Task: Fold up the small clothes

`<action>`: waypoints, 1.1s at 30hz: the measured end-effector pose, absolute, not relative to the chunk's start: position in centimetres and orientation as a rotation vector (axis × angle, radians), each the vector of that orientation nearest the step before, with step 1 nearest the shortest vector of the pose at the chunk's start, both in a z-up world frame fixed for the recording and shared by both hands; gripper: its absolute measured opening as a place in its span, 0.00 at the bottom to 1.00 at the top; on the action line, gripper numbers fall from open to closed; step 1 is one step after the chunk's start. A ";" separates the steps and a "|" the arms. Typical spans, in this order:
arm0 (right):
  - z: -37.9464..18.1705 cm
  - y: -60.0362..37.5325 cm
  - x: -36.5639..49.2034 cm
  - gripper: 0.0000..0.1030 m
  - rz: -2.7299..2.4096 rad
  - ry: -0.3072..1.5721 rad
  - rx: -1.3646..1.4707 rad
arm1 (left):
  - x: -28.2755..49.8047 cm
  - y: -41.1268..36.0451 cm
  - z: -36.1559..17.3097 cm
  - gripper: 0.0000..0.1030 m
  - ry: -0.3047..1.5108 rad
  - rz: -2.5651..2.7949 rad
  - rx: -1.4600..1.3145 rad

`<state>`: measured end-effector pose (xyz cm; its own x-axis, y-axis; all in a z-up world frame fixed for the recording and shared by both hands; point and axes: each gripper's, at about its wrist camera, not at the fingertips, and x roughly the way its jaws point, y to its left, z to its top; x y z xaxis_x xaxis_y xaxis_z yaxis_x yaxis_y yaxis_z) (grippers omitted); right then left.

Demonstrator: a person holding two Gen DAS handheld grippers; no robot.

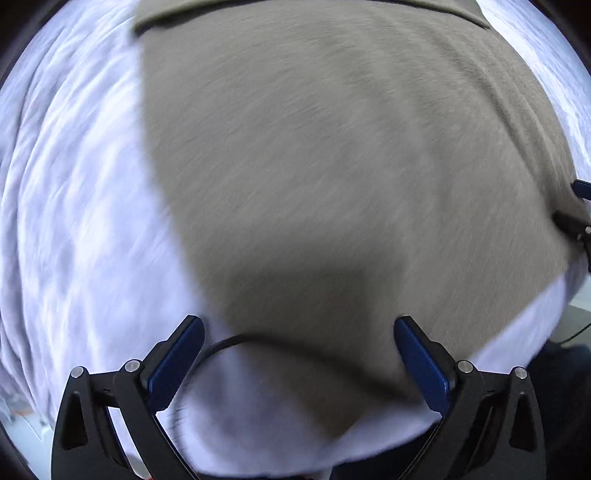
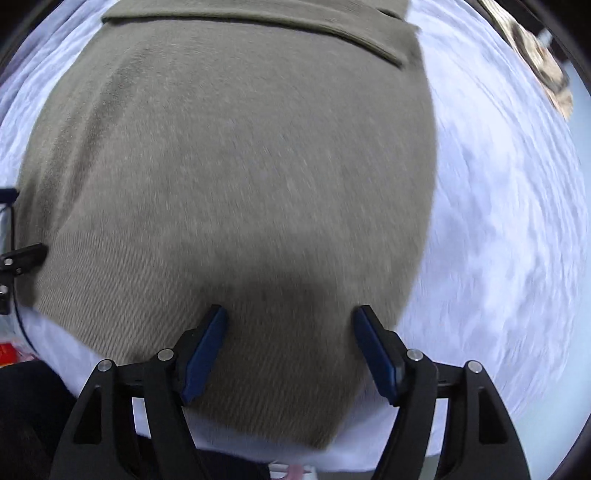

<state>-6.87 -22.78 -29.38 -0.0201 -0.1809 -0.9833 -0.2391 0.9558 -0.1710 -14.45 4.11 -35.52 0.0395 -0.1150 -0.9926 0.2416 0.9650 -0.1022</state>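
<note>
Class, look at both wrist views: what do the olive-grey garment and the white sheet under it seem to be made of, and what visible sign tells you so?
Olive-grey garment: looks like a soft matte knit, perhaps cotton; fine diagonal ribbing shows near its lower edge, no sheen.
White sheet: seems thin woven cloth, matte; it lies in many small soft creases. Blur leaves its weave unclear.

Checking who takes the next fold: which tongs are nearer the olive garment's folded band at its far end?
Neither clearly. Both the left tongs and the right tongs hover open over the near edge of the olive garment, with the folded band at its far end.
</note>
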 end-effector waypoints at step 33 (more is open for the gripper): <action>-25.1 -38.3 -10.8 0.73 -0.219 1.583 0.133 | -16.6 9.7 -31.8 0.96 1.615 -0.344 -0.231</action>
<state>-10.81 -38.30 -25.14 -0.0255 -0.0520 -0.9983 0.2214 0.9736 -0.0564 -16.57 9.73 -31.80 -0.0749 -0.3522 -0.9329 0.0582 0.9324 -0.3566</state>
